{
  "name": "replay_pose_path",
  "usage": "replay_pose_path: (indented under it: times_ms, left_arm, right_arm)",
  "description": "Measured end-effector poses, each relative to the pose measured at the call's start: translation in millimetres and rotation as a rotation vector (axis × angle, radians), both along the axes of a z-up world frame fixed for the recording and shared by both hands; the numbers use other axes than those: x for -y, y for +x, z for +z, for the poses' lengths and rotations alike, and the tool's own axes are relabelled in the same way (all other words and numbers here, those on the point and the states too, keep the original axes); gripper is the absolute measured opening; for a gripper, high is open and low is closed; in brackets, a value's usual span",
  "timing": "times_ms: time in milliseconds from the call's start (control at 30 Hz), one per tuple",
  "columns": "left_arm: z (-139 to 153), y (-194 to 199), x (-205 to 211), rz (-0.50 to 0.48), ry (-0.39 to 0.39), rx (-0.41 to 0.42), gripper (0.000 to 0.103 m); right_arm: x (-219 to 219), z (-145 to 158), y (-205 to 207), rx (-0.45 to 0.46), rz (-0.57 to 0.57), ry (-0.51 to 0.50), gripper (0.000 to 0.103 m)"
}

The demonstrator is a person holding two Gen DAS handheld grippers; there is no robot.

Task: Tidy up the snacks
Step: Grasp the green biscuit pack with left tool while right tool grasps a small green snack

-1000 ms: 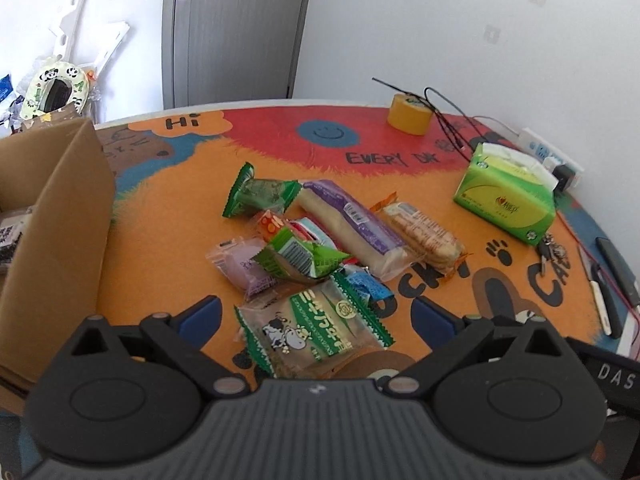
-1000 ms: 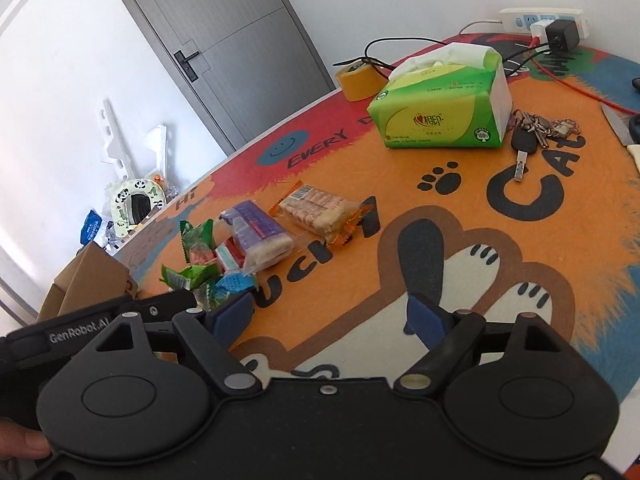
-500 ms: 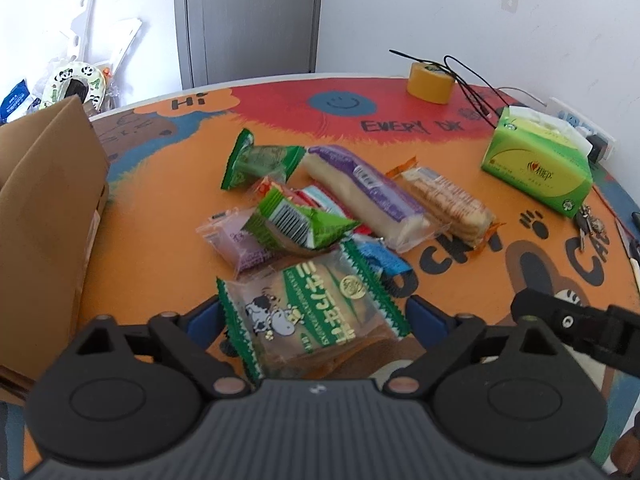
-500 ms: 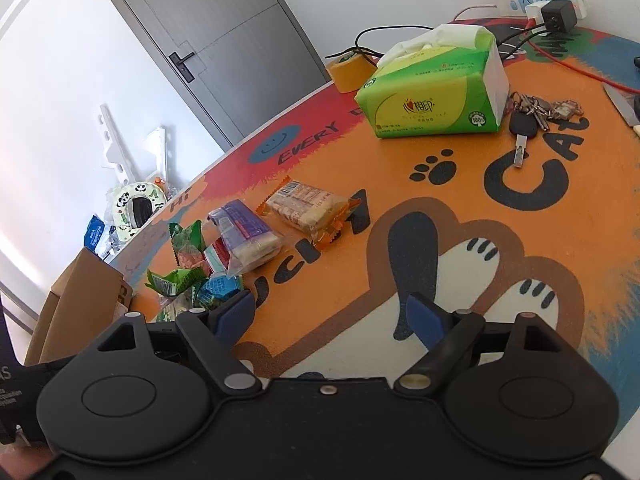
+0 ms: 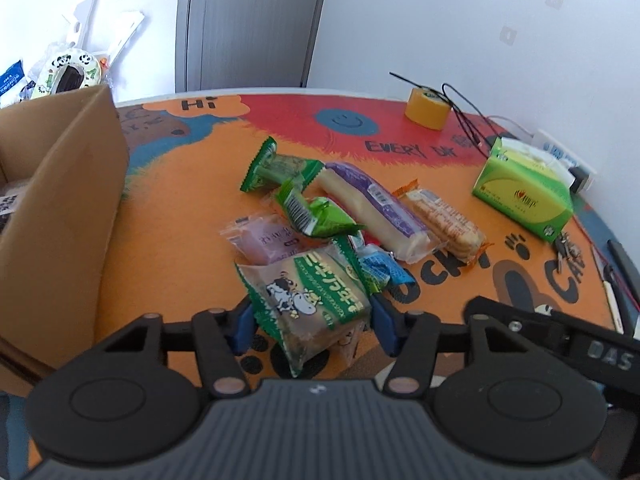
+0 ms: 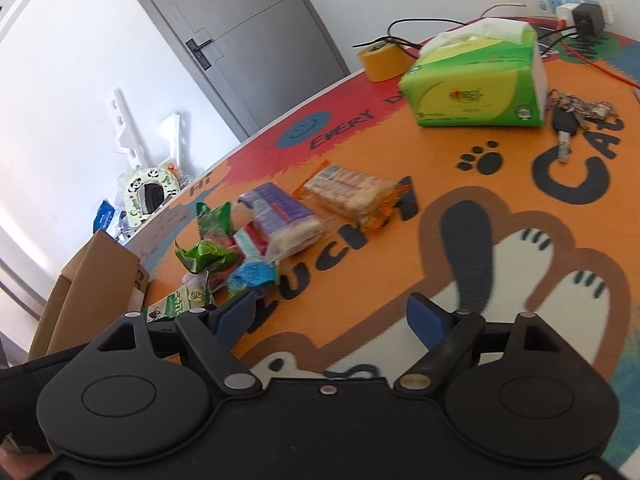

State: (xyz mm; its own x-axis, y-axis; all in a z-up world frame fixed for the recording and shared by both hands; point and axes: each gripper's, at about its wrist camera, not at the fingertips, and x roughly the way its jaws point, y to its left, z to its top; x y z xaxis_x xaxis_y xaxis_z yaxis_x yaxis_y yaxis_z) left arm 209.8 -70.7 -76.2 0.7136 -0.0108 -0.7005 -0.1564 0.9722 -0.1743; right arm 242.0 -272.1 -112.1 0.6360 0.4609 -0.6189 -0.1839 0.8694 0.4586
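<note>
A clear-and-green snack packet with a cow print (image 5: 308,292) lies at the near end of the snack pile on the orange mat. My left gripper (image 5: 312,320) is closing on it; both blue pads press its sides and the wrapper bulges. Beyond it lie a small purple packet (image 5: 268,236), a crumpled green packet (image 5: 320,216), a blue packet (image 5: 380,268), a long purple-wrapped bread (image 5: 376,212), a cracker pack (image 5: 444,220) and a green packet (image 5: 280,168). My right gripper (image 6: 332,316) hangs open over the mat's paw drawing with nothing between its pads.
An open cardboard box (image 5: 60,200) stands left of the pile. A green tissue box (image 5: 524,196), a roll of yellow tape (image 5: 426,110), cables and a power strip sit at the far right. Keys (image 6: 572,112) lie beside the tissue box.
My left gripper's jaws have come in from wide apart onto the cow-print packet, squeezing it narrower. The right gripper has drifted slightly, its jaws unchanged.
</note>
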Motion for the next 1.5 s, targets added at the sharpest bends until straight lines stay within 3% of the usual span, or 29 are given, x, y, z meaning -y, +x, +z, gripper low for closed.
replay_pose_path:
  times_ms: [600,700,767,1267,1500]
  left_arm:
    - [6,-6,-45,0.084,-0.071,0.063,0.057]
    - [4,-4,-49,0.086,-0.082,0.06,0.057]
    - [2,-3,-51,0.088,-0.087,0.057,0.057]
    - [6,-9,-46,0.079,-0.075,0.074,0.057]
    - [13,-17,-43,0.075,-0.072,0.085,0.057]
  right_arm:
    - [-49,-8,38,-0.04,0.083,0.059,0.065]
    - [-56,-9,43,-0.049,0.088,0.06,0.055]
    - [-59,-11,45,-0.06,0.096,0.072,0.041]
    - [-29,2,23,-0.025,0.087,0.155,0.011]
    - [-18,13,13,0.009,0.069,0.163,0.008]
